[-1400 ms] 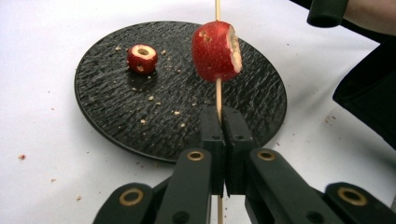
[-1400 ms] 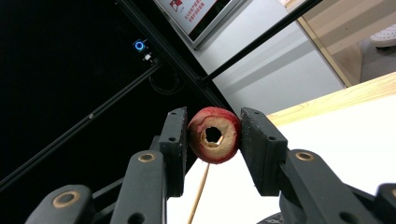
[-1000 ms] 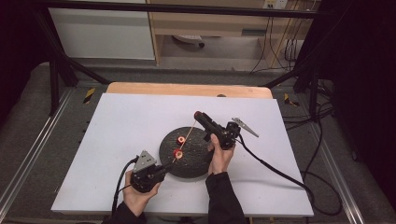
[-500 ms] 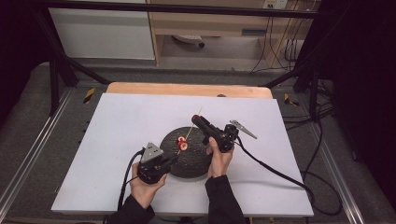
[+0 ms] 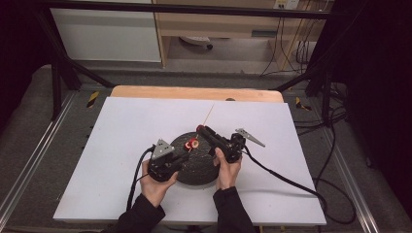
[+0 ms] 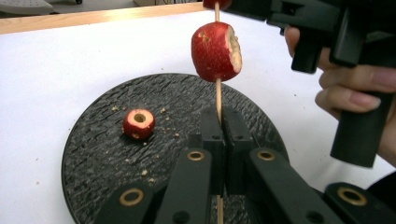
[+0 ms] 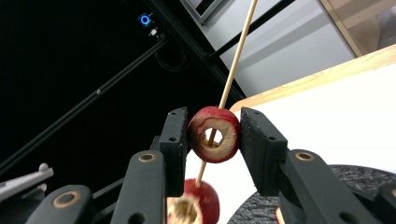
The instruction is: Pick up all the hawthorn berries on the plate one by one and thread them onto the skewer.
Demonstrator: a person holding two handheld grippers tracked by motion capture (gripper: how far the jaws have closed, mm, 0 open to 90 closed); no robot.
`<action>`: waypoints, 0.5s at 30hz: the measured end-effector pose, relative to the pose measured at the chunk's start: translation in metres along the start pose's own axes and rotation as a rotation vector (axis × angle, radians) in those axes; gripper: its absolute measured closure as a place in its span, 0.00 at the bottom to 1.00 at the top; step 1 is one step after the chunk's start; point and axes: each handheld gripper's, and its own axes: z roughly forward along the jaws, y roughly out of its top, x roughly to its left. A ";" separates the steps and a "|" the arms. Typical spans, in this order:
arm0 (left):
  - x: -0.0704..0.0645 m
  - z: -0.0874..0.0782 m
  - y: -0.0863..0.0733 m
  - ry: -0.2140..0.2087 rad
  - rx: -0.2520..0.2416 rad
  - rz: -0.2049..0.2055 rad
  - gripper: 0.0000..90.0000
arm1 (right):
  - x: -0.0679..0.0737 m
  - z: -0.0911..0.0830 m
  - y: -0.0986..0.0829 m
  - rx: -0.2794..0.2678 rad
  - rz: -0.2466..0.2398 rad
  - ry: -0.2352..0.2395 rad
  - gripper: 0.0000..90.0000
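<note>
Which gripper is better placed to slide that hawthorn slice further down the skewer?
Right. The right gripper is already clamped on the cored slice threaded on the skewer, while the left gripper is shut on the skewer's lower end, steadying it.

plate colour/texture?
The round plate is black with a rough, slate-like grain and scattered crumbs; the left gripper view shows it best.

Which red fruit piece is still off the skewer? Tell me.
The small cored piece lying flat on the black plate. The other two are threaded on the skewer: one in the right gripper, one below it.
</note>
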 end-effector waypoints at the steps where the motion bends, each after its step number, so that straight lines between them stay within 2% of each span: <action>1: 0.000 0.001 0.001 0.001 0.000 0.002 0.98 | 0.000 0.000 -0.001 0.002 0.000 -0.001 0.70; 13: 0.003 0.002 0.001 -0.011 -0.001 0.005 0.98 | 0.000 -0.001 -0.003 0.035 -0.012 0.000 0.70; 15: 0.004 0.001 0.000 -0.011 0.002 0.010 0.98 | 0.000 -0.001 -0.001 0.043 -0.023 -0.001 0.64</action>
